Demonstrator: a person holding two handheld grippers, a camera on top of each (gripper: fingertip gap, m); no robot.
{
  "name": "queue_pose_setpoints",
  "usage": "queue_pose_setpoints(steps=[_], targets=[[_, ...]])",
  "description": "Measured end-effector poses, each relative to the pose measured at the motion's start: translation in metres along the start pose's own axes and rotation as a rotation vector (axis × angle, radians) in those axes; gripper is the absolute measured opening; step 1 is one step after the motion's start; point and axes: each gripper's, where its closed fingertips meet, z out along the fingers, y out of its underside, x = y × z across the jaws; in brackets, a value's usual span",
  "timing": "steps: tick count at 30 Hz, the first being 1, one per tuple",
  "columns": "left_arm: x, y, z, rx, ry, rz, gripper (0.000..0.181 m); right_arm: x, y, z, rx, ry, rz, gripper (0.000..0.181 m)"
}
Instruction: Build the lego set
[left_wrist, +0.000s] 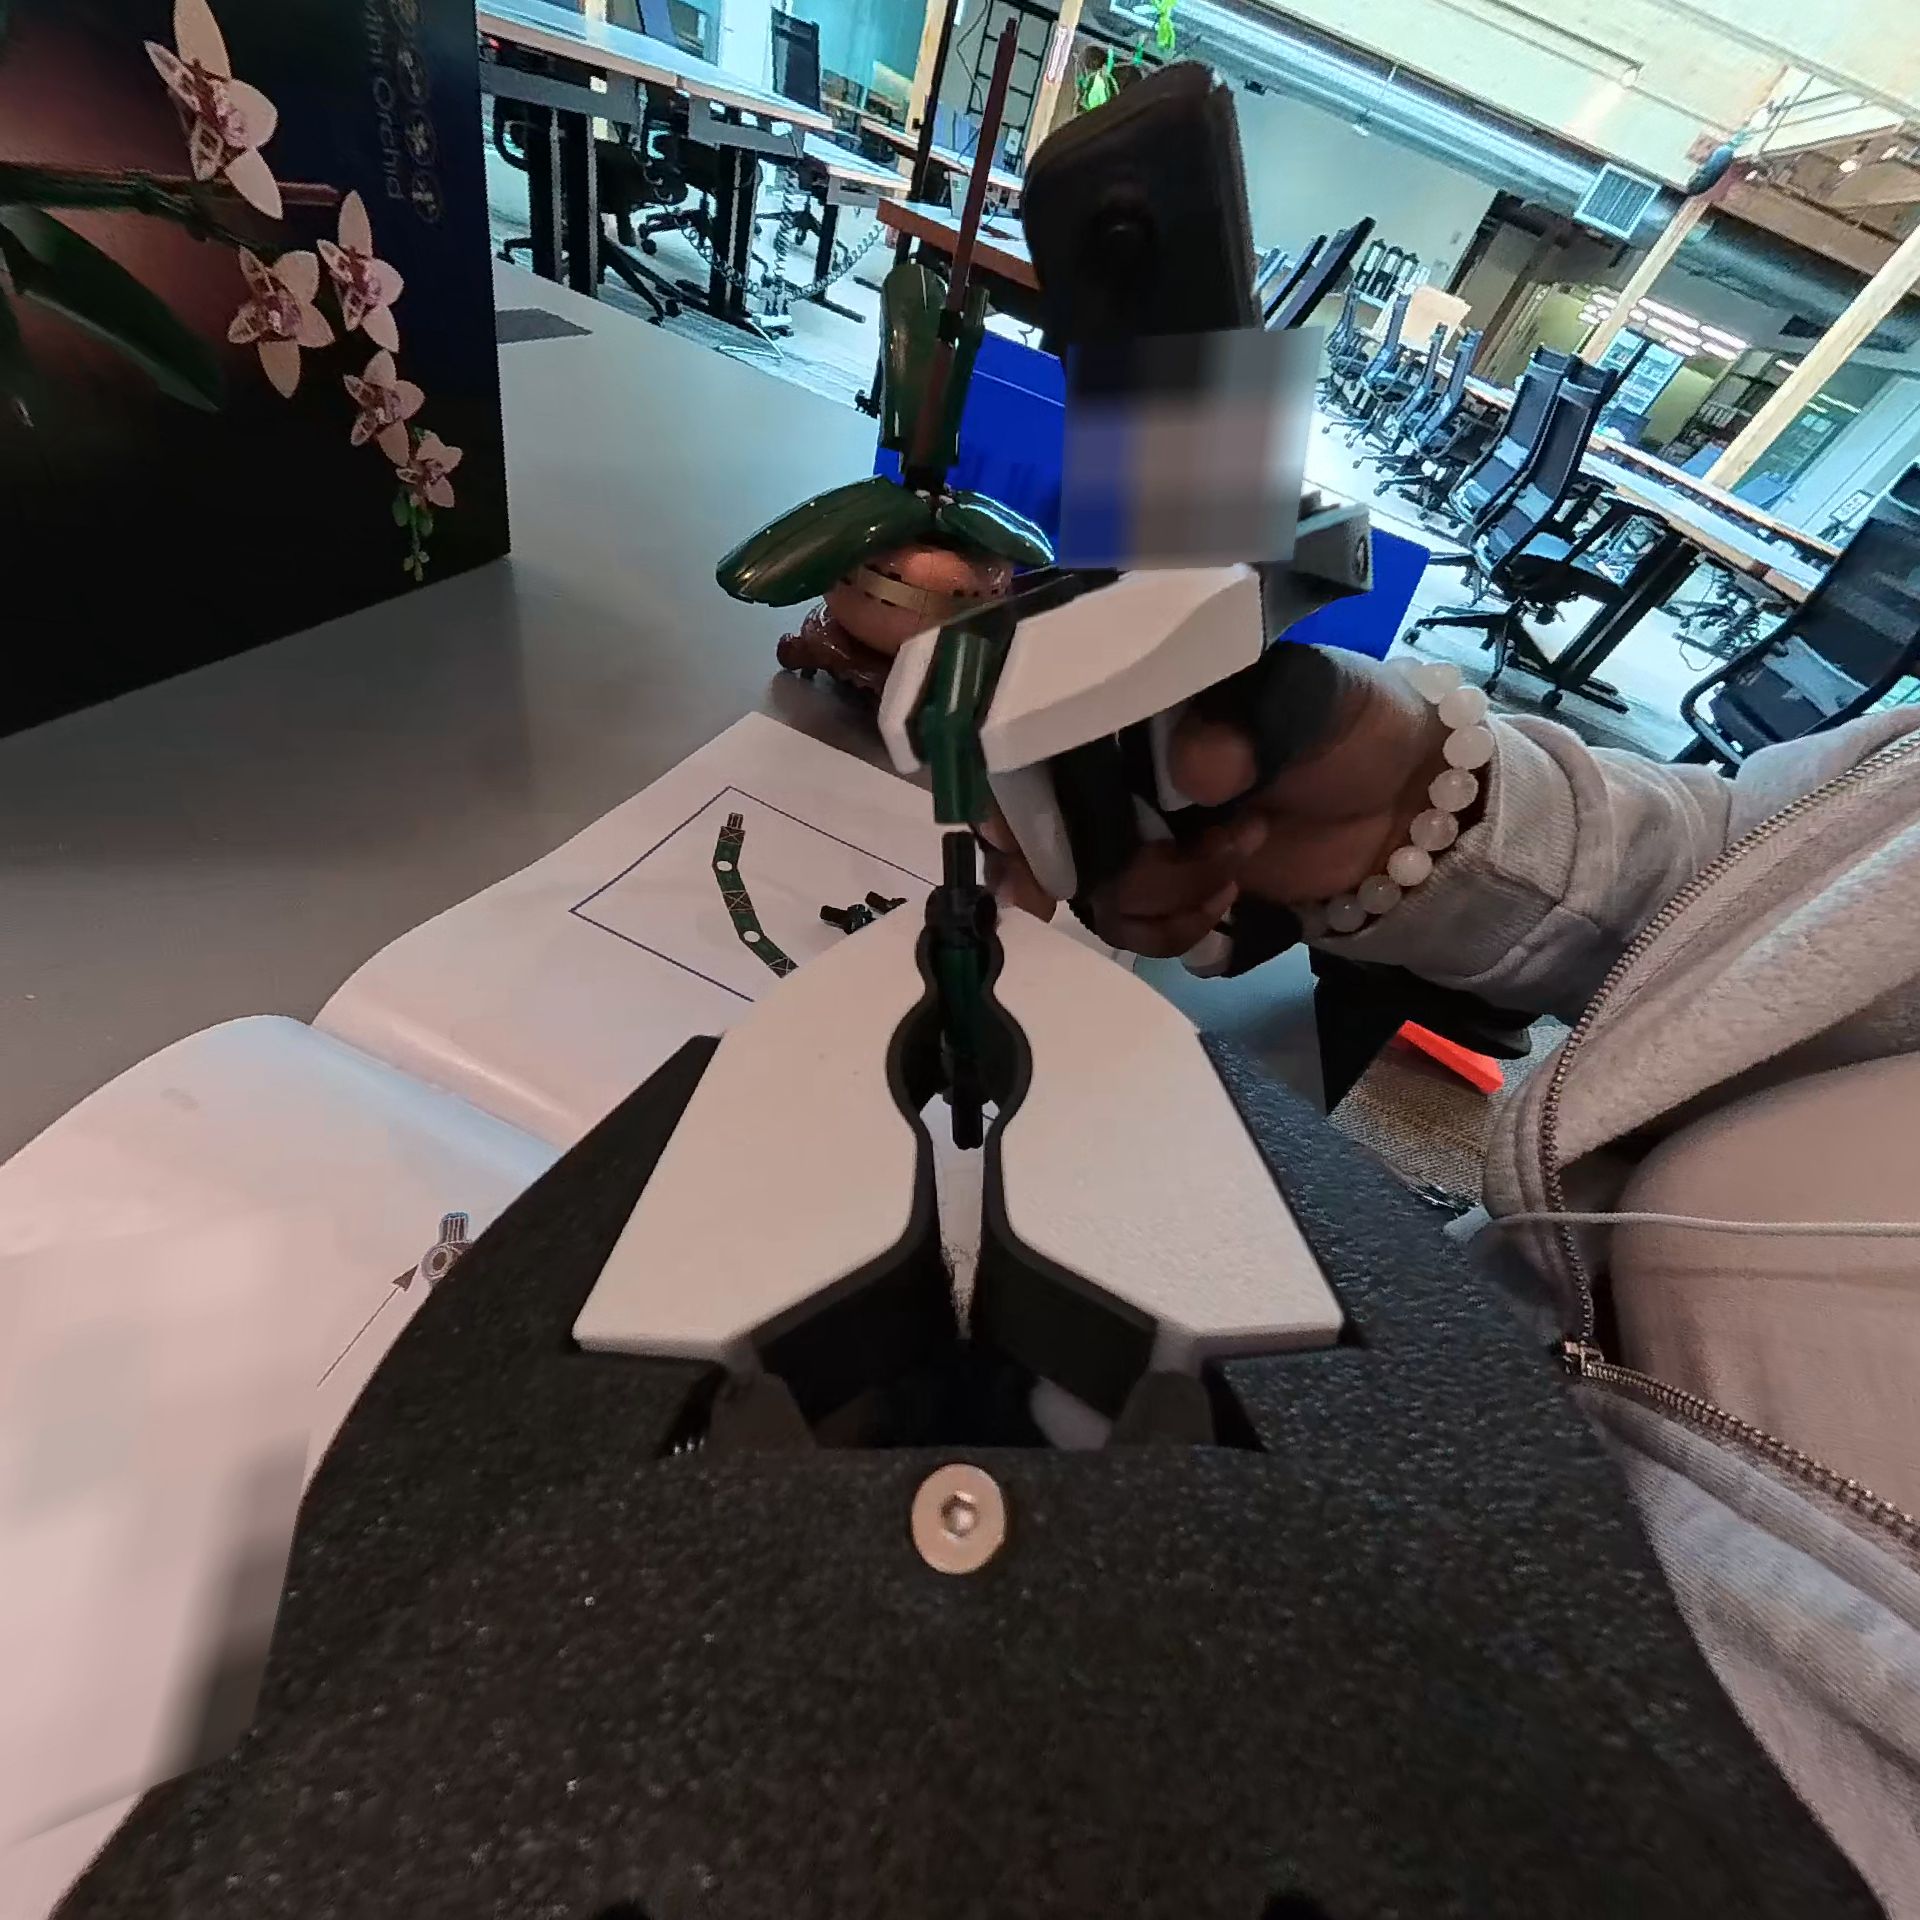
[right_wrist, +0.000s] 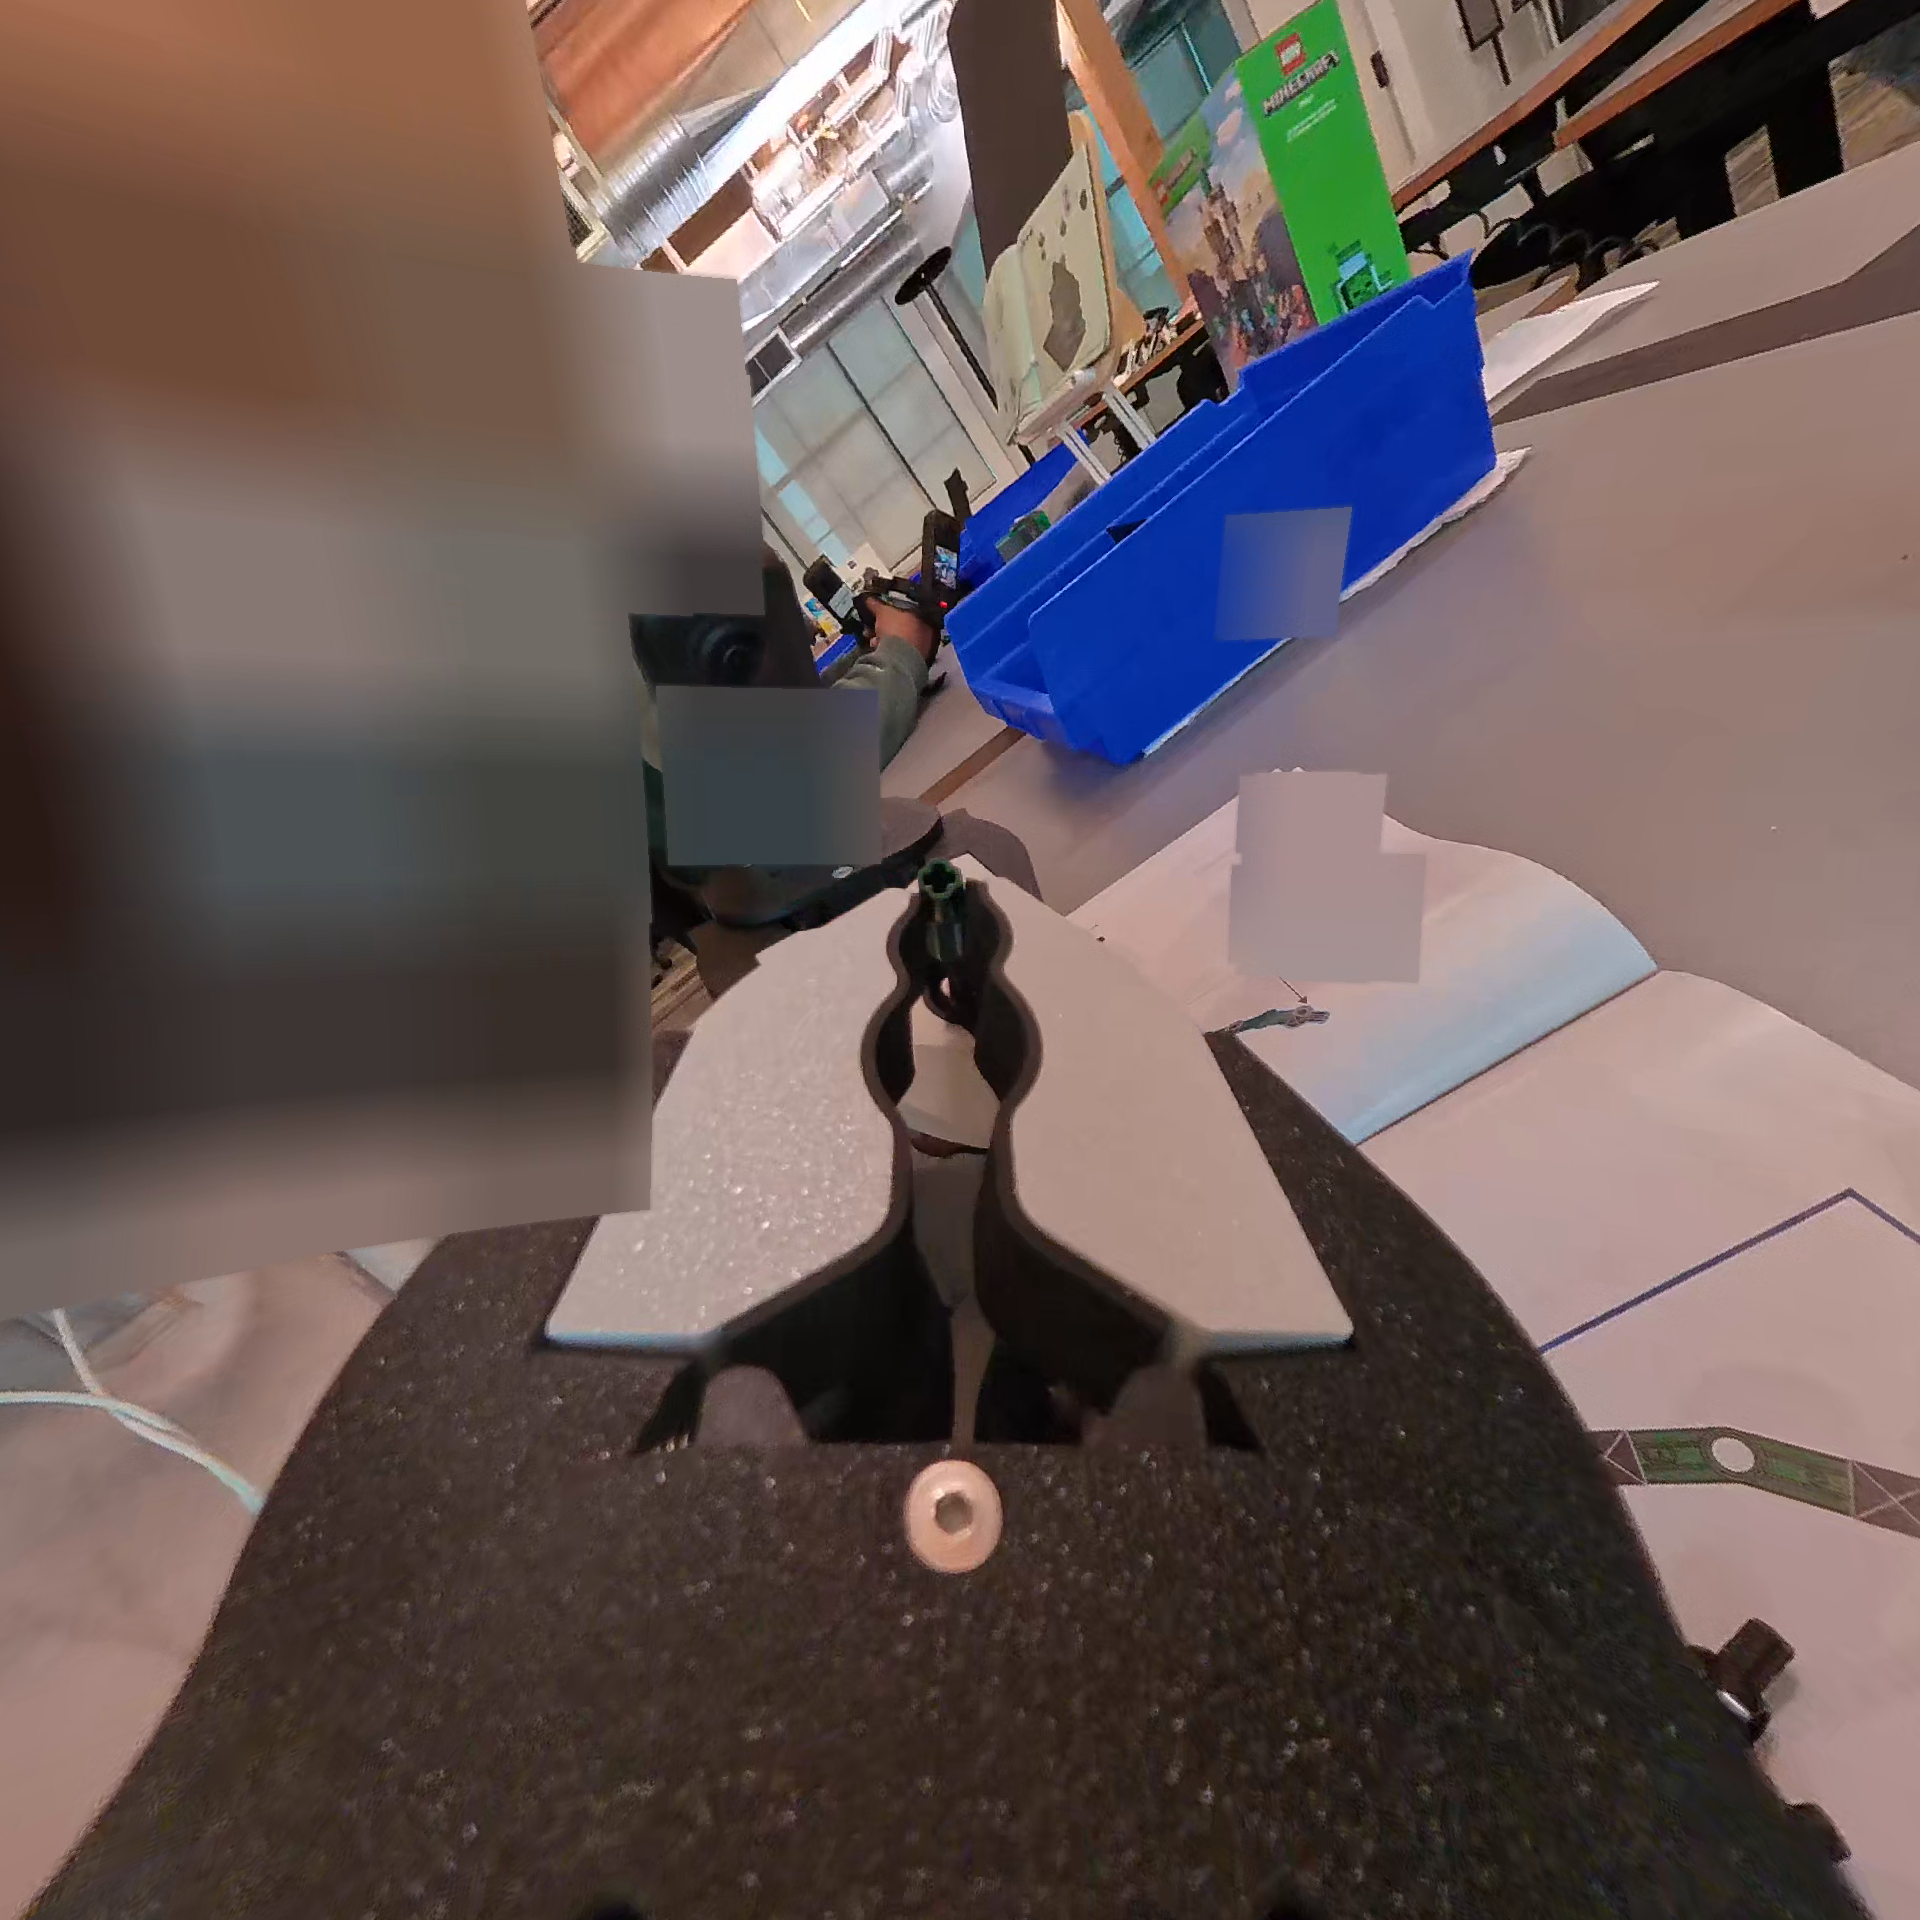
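My left gripper (left_wrist: 958, 935) is shut on a thin black and dark green stem piece (left_wrist: 961, 997) that sticks out past its tips. My right gripper (left_wrist: 951, 717) is shut on a dark green stem piece (left_wrist: 958, 727) just above it; the two pieces meet end to end. In the right wrist view my right gripper (right_wrist: 943, 909) holds the green piece (right_wrist: 942, 904) at its tips. The half-built orchid (left_wrist: 904, 561), with green leaves, a brown stem and a round brown base, stands on the grey table behind.
The open instruction booklet (left_wrist: 582, 935) lies under both grippers, with small black pieces (left_wrist: 857, 912) on it. The dark set box (left_wrist: 239, 343) stands at back left. Blue bins (right_wrist: 1247, 561) sit farther back. The person's sleeve (left_wrist: 1662, 883) is at the right. Spacing between my two grippers at the tips: around 4 centimeters.
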Motion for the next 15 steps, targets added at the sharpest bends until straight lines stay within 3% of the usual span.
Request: queue_pose_setpoints(steps=[1, 9, 15], targets=[[0.0004, -0.0004, -0.0003, 0.002, 0.002, 0.001, 0.000, 0.0003, -0.0001, -0.0005, 0.000, 0.002, -0.004, 0.006], [-0.0020, 0.0005, 0.0006, -0.008, -0.023, 0.023, 0.000, 0.0032, 0.0029, -0.0019, -0.018, 0.022, -0.018, 0.006], [-0.0088, -0.0001, 0.0021, -0.017, -0.118, 0.133, 0.000, 0.0055, 0.0027, -0.0036, -0.028, 0.050, -0.080, 0.006]])
